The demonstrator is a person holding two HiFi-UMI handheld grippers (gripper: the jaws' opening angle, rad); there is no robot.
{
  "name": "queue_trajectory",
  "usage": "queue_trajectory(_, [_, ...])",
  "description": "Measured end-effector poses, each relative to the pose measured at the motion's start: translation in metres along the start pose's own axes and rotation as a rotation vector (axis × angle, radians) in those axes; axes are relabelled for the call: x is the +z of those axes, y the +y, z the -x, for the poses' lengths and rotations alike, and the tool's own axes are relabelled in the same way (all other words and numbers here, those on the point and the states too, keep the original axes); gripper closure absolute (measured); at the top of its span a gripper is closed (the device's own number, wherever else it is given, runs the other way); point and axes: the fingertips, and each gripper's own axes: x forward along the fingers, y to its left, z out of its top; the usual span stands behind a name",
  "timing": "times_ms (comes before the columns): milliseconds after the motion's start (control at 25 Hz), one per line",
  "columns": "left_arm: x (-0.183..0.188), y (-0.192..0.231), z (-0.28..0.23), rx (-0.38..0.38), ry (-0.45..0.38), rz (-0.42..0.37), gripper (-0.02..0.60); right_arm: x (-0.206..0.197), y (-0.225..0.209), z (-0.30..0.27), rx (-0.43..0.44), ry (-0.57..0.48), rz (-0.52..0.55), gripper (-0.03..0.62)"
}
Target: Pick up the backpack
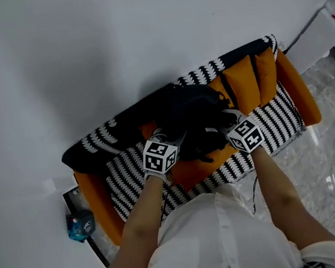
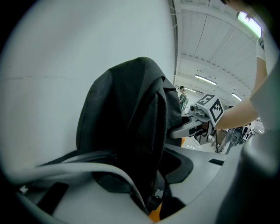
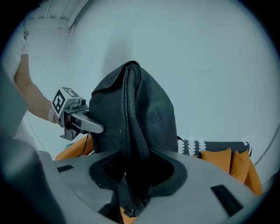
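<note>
Clamping the backpack [image 1: 193, 111] are the left gripper [image 1: 177, 139] and right gripper [image 1: 224, 122].

support: orange sofa [image 1: 302, 95] | on it: striped throw [image 1: 275, 119], black backpack [image 1: 191, 114], orange cushions [image 1: 242, 83]

Staged lounge corner inside a big lab hall, orange sofa [image 1: 300, 91] against white wall [image 1: 106, 38], ceiling strip lights [image 2: 205, 79]

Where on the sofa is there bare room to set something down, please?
Free: the striped seat between the backpack and the left armrest, and the striped strip before the orange cushions. Crowded: the middle, where left gripper and right gripper clamp the backpack.
</note>
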Motion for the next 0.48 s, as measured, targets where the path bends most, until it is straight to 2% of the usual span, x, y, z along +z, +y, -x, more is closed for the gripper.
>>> queue_trajectory(240, [-0.004, -0.011, 0.003, -0.053, -0.001, 0.047, 0.476, -0.004, 0.007, 0.004, -0.035, 0.001, -0.043, 0.48])
queue_trajectory(480, [0.003, -0.017, 0.013, -0.067, -0.01, 0.038, 0.519, 0.005, 0.016, 0.007, -0.058, -0.001, -0.045, 0.508])
